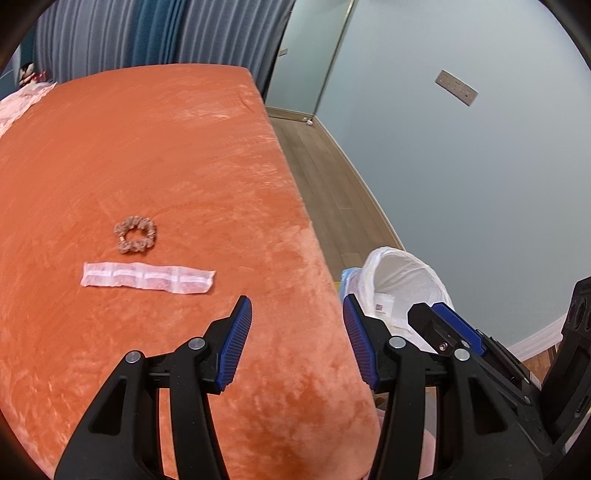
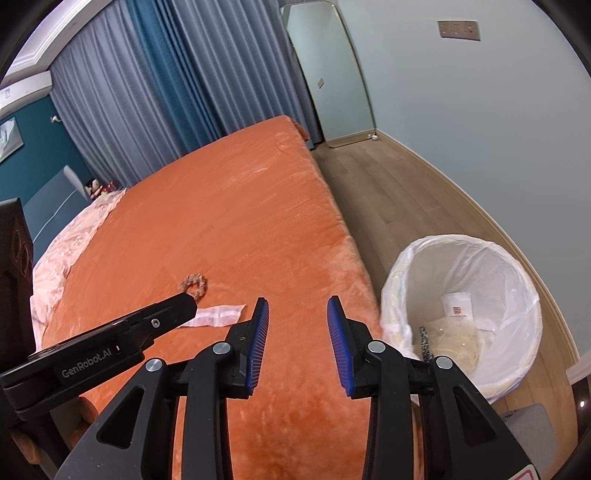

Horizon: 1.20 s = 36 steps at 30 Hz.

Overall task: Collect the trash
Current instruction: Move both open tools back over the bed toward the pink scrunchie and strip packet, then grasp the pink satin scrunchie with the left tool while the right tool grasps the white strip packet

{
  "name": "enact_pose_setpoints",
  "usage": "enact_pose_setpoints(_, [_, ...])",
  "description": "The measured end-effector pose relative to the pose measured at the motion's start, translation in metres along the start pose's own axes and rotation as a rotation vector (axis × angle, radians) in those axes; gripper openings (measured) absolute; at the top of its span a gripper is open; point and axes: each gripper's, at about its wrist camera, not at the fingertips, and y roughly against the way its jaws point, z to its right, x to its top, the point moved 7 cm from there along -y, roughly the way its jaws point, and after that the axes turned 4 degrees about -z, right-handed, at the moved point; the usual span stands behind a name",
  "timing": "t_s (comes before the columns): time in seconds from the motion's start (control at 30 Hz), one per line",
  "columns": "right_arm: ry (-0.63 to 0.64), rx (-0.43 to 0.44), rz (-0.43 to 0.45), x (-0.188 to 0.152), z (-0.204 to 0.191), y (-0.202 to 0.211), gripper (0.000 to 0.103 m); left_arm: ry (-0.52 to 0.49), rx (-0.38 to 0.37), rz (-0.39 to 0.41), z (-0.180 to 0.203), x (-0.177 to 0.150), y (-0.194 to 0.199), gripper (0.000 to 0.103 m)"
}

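One orange plush bed cover point(image 1: 166, 155) fills the left and centre of both views. On it lie two small things: one long white strip of sealed packets point(image 1: 147, 277), divided into four pouches, at lower left of the left wrist view, and one beige hair scrunchie point(image 1: 135, 235) just above it, near but not touching. In the right wrist view the same strip point(image 2: 218, 315) and scrunchie point(image 2: 194, 285) sit left of centre, partly hidden behind the tip of the other tool.

One round bin lined with a white plastic bag point(image 2: 517, 280) stands on the wooden floor point(image 2: 388, 192) at lower right, just beside the bed's edge. Inside it I count one white card with a red mark point(image 2: 457, 303), one dark speckled strip point(image 2: 424, 341) and some pale crumpled material point(image 2: 458, 339).

The left gripper point(image 1: 297, 317) stands about half open over the bed's edge, nothing between its blue pads point(image 1: 236, 343). The right gripper point(image 2: 297, 319) has its jaws parted, narrower, and likewise empty.

One mirror point(image 2: 328, 74) leans against the far wall; one socket plate point(image 2: 459, 30) is at upper right.
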Motion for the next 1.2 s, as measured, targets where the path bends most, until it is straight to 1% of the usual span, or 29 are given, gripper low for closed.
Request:
enact_pose_setpoints(0.17, [0.047,0.023,-0.035,-0.008,-0.031,-0.018,0.033,0.041,0.037,0.002,-0.038,-0.003,0.003,0.050])
enact_pose_setpoints(0.47, [0.117,0.051,-0.108,-0.026,-0.076,-0.055,0.033,0.150,0.096,-0.003,-0.118,-0.007,0.009,0.050])
enact_pose_setpoints(0.53, [0.135,0.052,-0.124,-0.030,-0.086,-0.064,0.035,0.175,0.106,-0.005,-0.136,-0.008,0.009,0.050])
enact_pose_setpoints(0.6, [0.151,0.054,-0.139,-0.033,-0.094,-0.074,0.040,0.192,0.118,-0.007,-0.151,-0.009,0.008,0.050])
enact_pose_setpoints(0.67, [0.166,0.056,-0.155,-0.036,-0.102,-0.085,0.041,0.205,0.132,-0.012,-0.166,-0.009,0.006,0.051])
enact_pose_setpoints(0.73, [0.174,0.060,-0.171,-0.039,-0.108,-0.095,0.041,0.224,0.155,-0.014,-0.183,-0.007,0.004,0.057])
enact_pose_setpoints(0.83, [0.171,0.066,-0.207,-0.041,-0.113,-0.113,0.041,0.252,0.175,-0.018,-0.205,-0.004,-0.002,0.060])
enact_pose_setpoints(1.03, [0.170,0.058,-0.258,-0.042,-0.120,-0.154,0.041,0.276,0.202,-0.039,-0.235,0.010,-0.023,0.062])
enact_pose_setpoints(1.2, [0.168,0.052,-0.286,-0.036,-0.120,-0.185,0.041,0.283,0.212,-0.060,-0.248,0.027,-0.051,0.062])
